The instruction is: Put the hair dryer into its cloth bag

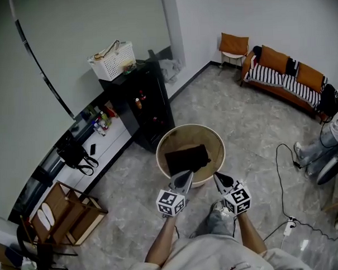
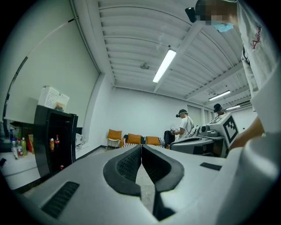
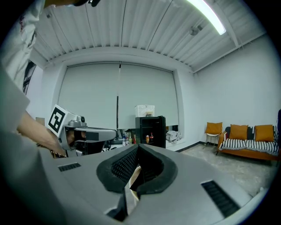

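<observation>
Indistinct dark bundle (image 1: 187, 158) on round table (image 1: 186, 135)

The bag (image 1: 187, 158) is black cloth, roughly rectangular. It lies flat, a little rumpled, near the middle of the round tan worktop (image 1: 175, 139) just ahead of me, with its long side running left to right.

The cloth bag (image 1: 187, 157) lies on the round table (image 1: 183, 131), before the cabinet (image 1: 147, 107) bearing a basket (image 1: 113, 61).

A lounge-like room with striped sofa (image 1: 283, 79) and drinks fridge (image 1: 146, 103)
</observation>
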`<state>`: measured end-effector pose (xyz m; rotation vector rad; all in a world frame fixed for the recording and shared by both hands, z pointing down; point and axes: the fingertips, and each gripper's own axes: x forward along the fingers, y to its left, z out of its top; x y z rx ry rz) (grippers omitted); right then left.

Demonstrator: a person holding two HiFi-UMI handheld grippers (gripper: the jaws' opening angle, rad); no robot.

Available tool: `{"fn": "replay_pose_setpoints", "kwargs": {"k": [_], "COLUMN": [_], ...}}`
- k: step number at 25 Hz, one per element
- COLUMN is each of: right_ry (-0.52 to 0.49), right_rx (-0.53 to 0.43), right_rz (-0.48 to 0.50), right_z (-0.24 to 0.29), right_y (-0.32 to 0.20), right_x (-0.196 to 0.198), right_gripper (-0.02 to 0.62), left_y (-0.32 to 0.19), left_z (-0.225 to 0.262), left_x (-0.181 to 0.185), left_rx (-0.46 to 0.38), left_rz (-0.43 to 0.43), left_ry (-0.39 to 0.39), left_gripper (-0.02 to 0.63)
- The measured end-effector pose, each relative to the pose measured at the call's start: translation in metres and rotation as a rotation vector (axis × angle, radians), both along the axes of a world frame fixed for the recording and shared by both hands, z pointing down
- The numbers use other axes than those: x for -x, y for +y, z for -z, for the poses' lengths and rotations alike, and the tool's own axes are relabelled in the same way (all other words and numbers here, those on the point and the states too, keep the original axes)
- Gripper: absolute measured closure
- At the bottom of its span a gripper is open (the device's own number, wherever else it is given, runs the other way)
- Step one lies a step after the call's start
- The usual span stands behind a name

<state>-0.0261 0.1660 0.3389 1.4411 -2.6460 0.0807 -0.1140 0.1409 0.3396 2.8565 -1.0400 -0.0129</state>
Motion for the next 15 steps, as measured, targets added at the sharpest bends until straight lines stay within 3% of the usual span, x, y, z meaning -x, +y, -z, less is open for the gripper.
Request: {"fn": "replay_pose_setpoints", "kwargs": {"k": [6, 15], "right_ry": [-0.04, -0.015], "right_rx": [-0.002, -0.001], "right_rz": [-0.017, -0.06], "right_z": [-0.005, -0.008], "right_y": [0.033, 0.041], "right_x": [-0.014, -0.023], "right_gripper": [0.568, 0.568], "left_y": [0.029, 0.039], "left_z": [-0.007, -0.012], "left_x": [-0.014, -0.011], "left_rx": [0.007, 0.007], "left_rz": [-0.022, -0.013], "left_ry": [0.002, 0.004], "left_gripper": [0.574, 0.574]}}
